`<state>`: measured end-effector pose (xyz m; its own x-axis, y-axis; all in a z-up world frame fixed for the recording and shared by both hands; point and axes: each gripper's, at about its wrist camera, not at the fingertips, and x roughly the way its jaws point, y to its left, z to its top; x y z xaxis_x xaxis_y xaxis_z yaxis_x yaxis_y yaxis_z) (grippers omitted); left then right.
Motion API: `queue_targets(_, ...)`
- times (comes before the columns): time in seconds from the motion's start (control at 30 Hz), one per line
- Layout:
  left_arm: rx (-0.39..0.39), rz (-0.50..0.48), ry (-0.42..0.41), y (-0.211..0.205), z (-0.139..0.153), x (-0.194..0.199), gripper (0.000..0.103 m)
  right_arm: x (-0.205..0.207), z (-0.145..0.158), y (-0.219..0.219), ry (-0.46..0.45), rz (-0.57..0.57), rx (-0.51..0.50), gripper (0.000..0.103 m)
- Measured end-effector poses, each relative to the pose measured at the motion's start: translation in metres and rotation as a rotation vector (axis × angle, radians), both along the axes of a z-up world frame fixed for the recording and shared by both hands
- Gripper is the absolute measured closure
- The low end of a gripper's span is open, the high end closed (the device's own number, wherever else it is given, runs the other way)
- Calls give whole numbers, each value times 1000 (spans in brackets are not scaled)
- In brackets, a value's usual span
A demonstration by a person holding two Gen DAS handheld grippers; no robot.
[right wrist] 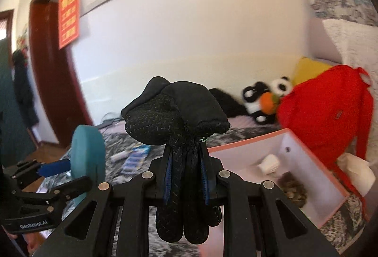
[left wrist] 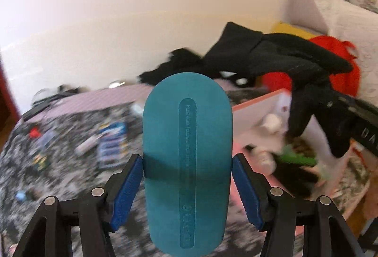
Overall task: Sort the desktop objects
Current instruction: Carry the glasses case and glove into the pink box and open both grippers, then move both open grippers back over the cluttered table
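My left gripper (left wrist: 187,169) is shut on a teal oval case (left wrist: 187,157), held upright above the patterned bed cover; the case also shows at the left of the right wrist view (right wrist: 87,157). My right gripper (right wrist: 186,176) is shut on a black glove (right wrist: 179,120), which hangs over and between its fingers; the glove also shows at the right of the left wrist view (left wrist: 295,68), above the box. A pink-rimmed white box (right wrist: 307,157) lies open at the lower right, holding a white object and some brownish items.
Small packets and tubes (left wrist: 108,141) lie scattered on the cover at left. A red backpack (right wrist: 330,110), a panda plush (right wrist: 267,96) and a yellow cushion (right wrist: 309,68) sit behind the box by the wall. A green item (left wrist: 297,157) lies in the box.
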<state>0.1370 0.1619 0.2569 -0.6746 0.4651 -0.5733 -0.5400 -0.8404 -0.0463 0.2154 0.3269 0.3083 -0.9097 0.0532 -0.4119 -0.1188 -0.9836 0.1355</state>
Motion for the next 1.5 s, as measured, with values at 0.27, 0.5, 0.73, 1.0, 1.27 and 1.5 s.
queue_targets(0.27,7,-173,15,106,22,1,37,14,-7,84,-5,-167,-31,82)
queue_targets(0.5,51,-130,33,144,35,-17,6,5,-41,156,-141,-387,-96,9)
queue_targets(0.73,95,-42,21,93,38,-32,6,8,-33,161,-82,-436,-117,10)
queue_targets(1.0,47,164,24,-21,3,-22,6,-19,-27,71,-52,-292,-39,9)
queue_targets(1.27,-13,387,-80,-129,-56,-40,6,-61,-46,-31,-106,-94,17,9)
queue_targets(1.5,-60,486,-116,-188,-96,-68,6,-103,-74,-103,-186,21,28,9)
